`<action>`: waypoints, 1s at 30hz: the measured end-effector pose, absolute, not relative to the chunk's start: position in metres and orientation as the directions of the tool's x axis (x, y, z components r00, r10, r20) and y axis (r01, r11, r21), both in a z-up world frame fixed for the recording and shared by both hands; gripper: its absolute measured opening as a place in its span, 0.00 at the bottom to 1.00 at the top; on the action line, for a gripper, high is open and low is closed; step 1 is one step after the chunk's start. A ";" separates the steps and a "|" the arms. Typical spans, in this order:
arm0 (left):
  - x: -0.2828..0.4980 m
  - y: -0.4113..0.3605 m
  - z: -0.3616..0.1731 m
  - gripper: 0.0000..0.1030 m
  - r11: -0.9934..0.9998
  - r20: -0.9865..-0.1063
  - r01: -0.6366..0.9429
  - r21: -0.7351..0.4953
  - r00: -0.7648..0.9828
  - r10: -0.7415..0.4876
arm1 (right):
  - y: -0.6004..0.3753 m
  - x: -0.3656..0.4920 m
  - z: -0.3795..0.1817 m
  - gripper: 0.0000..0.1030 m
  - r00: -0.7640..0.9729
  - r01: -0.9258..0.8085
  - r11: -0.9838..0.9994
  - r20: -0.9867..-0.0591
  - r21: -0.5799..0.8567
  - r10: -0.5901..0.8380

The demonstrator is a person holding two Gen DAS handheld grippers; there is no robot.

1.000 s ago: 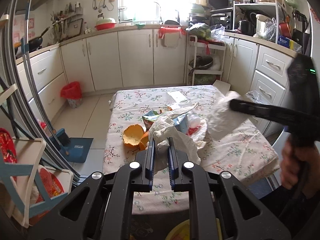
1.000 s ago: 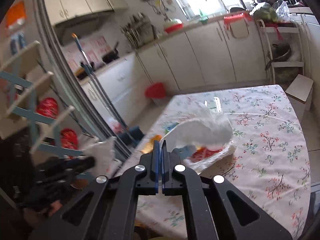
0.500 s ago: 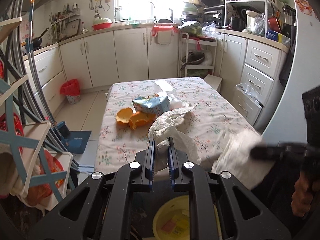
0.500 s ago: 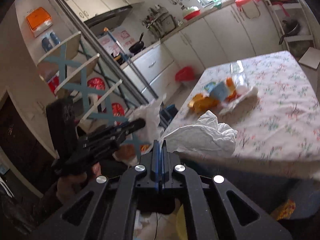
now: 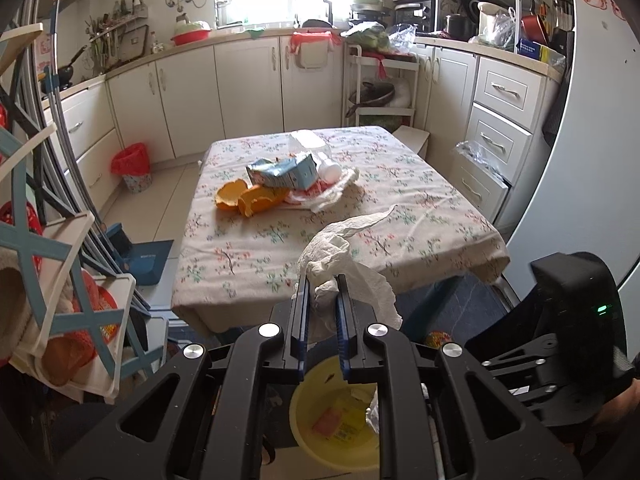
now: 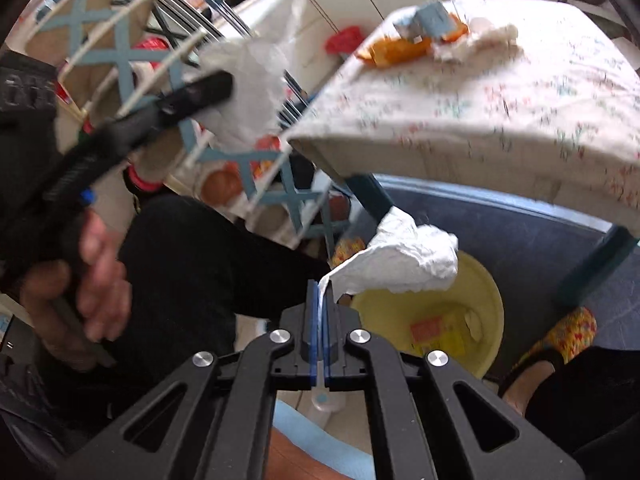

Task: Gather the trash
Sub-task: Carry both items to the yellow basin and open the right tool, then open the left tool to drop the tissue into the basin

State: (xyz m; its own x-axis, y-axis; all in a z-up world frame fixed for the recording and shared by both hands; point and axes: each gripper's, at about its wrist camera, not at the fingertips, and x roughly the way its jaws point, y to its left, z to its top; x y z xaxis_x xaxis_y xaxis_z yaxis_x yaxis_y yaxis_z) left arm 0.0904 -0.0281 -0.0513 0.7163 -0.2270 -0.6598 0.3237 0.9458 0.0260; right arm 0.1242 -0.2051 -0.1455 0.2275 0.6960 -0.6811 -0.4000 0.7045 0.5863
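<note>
Left gripper clamped on a crumpled white tissue, held in the air just off the near edge of the table. Right gripper pinched tight on 1 corner of a second crumpled tissue, hanging directly above the yellow bin on the floor. Bin holds what look like wrappers, blurred. Orange peels, a blue carton remain mid-table.
</note>
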 end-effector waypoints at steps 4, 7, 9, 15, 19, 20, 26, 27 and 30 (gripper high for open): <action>0.086 -0.028 -0.059 0.11 0.944 -0.677 0.330 0.016 0.698 -0.233 | -0.203 0.125 -0.163 0.03 0.196 -0.372 0.742 -0.734 0.558 0.651; 0.083 -0.028 -0.064 0.11 0.943 -0.689 0.333 0.010 0.686 -0.235 | -0.206 0.125 -0.174 0.03 0.183 -0.347 0.764 -0.760 0.544 0.624; 0.083 -0.028 -0.067 0.11 0.943 -0.695 0.334 0.006 0.679 -0.236 | -0.206 0.125 -0.178 0.12 0.173 -0.340 0.773 -0.772 0.536 0.611; 0.080 -0.030 -0.074 0.11 0.941 -0.713 0.340 -0.001 0.659 -0.239 | -0.200 0.121 -0.182 0.48 0.161 -0.368 0.785 -0.798 0.498 0.581; 0.078 -0.032 -0.079 0.11 0.939 -0.725 0.345 -0.005 0.645 -0.241 | -0.206 0.122 -0.181 0.49 0.193 -0.344 0.796 -0.792 0.499 0.580; 0.077 -0.032 -0.080 0.11 0.938 -0.728 0.347 -0.007 0.641 -0.242 | -0.210 0.122 -0.180 0.50 0.205 -0.332 0.799 -0.789 0.501 0.579; 0.075 -0.036 -0.091 0.11 0.932 -0.754 0.362 -0.015 0.608 -0.248 | -0.246 0.127 -0.164 0.59 0.388 -0.205 0.844 -0.751 0.496 0.535; 0.075 -0.038 -0.095 0.11 0.931 -0.762 0.365 -0.017 0.598 -0.249 | -0.250 0.127 -0.161 0.59 0.413 -0.191 0.846 -0.742 0.497 0.529; 0.077 -0.042 -0.110 0.11 0.925 -0.791 0.378 -0.028 0.558 -0.251 | -0.267 0.125 -0.151 0.62 0.493 -0.153 0.848 -0.705 0.508 0.511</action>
State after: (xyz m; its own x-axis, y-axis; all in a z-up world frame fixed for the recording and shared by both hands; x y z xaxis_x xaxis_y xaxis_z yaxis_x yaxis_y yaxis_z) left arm 0.0766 -0.0420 -0.1097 0.5579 -0.2515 -0.7909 0.3777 0.9255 -0.0278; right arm 0.1254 -0.2672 -0.1514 0.4926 0.5108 -0.7046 -0.1526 0.8478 0.5080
